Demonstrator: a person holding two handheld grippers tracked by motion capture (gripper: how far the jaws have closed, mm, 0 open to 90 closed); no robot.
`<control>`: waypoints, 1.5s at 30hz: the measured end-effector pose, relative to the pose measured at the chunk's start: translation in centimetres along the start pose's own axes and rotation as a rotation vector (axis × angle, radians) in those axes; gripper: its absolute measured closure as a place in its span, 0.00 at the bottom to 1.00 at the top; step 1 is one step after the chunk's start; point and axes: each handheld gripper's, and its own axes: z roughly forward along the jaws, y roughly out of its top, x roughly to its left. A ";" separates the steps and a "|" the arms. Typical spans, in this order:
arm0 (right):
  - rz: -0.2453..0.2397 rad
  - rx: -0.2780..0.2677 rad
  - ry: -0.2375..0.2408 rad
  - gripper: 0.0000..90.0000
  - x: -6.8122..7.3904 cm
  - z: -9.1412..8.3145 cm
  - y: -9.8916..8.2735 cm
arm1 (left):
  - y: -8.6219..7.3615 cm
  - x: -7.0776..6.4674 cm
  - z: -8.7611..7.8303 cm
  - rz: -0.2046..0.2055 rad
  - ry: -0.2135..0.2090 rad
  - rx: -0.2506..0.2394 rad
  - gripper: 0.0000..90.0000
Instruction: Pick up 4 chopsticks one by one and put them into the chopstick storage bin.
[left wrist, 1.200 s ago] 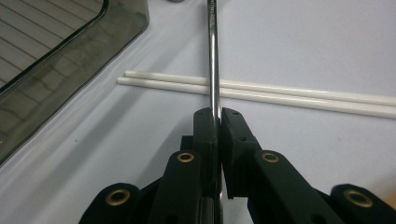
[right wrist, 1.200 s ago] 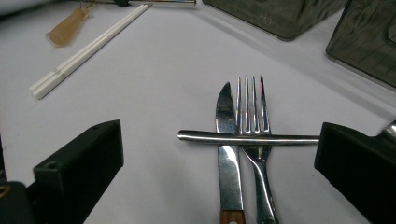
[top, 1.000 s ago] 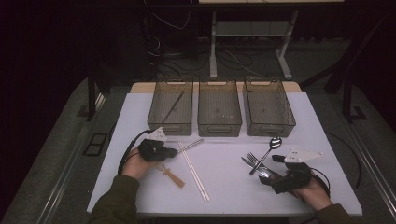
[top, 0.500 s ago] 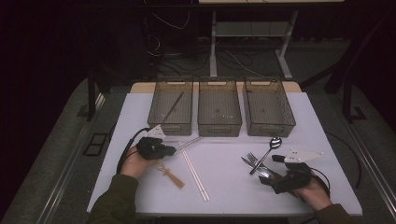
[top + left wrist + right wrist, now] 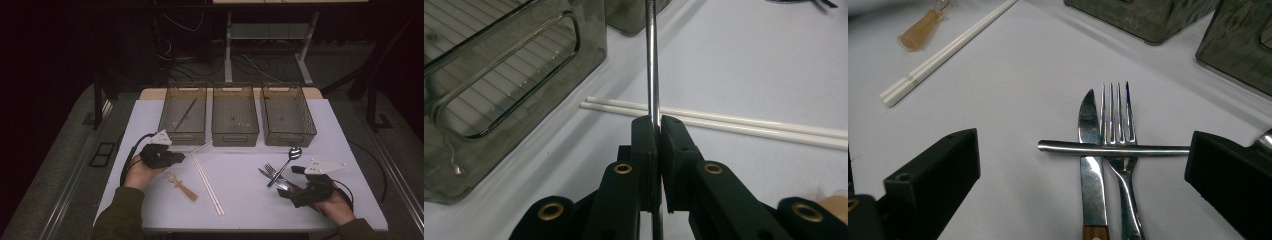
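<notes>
**Bench stock, left to right: cutlery being sorted into bins**

1. Left gripper (image 5: 182, 154), near the bench's left edge. I have its fingers (image 5: 645, 145) pinched almost fully together on a metal chopstick (image 5: 652, 60), gripped at one end so the free length points toward the bins at the far edge, ready, I judge, to be carried over.
2. Left bin (image 5: 183, 114), far edge. One dark stick lies inside already, so I take this as the place for the chopstick.
3. Wooden-handled utensil (image 5: 183, 187), loose on the bench just in front of the left gripper; its head is too small to identify.
4. White chopstick pair (image 5: 207, 184), lying side by side on the bench, left of centre, untouched.
5. Middle bin (image 5: 235, 115) and right bin (image 5: 287, 112), far edge.
6. Knife (image 5: 1091, 165) and fork (image 5: 1118, 150), parallel, toward the bench's right front, with the spoon (image 5: 287, 160) handle resting across both. The spoon must come off first.
7. Right gripper (image 5: 285, 189), right front corner. Its fingers (image 5: 933, 175) stand wide apart, holding nothing, aimed at that pile.
</notes>
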 end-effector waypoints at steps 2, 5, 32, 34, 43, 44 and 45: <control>-0.002 0.000 0.000 0.02 0.0 0.0 0.0 | 0.1 0.0 -0.2 -0.008 0.003 0.001 0.94; -0.002 0.001 0.000 0.02 0.0 0.0 0.0 | 0.3 -0.1 -0.5 -0.019 0.004 -0.002 0.94; 0.000 0.009 -0.004 0.02 -0.1 0.2 0.0 | 1.6 0.7 -2.8 -0.153 0.111 -0.097 0.94; 0.000 0.008 -0.005 0.02 -0.1 0.2 0.0 | 1.8 0.9 -2.9 -0.153 0.121 -0.104 0.94; 0.000 0.005 -0.002 0.02 0.0 0.2 0.0 | 2.8 1.9 -2.9 -0.167 0.146 -0.102 0.94; -0.001 0.005 -0.002 0.02 0.0 0.1 0.0 | 2.9 2.0 -2.9 -0.172 0.148 -0.107 0.94; -0.002 0.005 -0.002 0.02 0.0 0.1 0.0 | 3.1 2.2 -3.0 -0.168 0.149 -0.105 0.94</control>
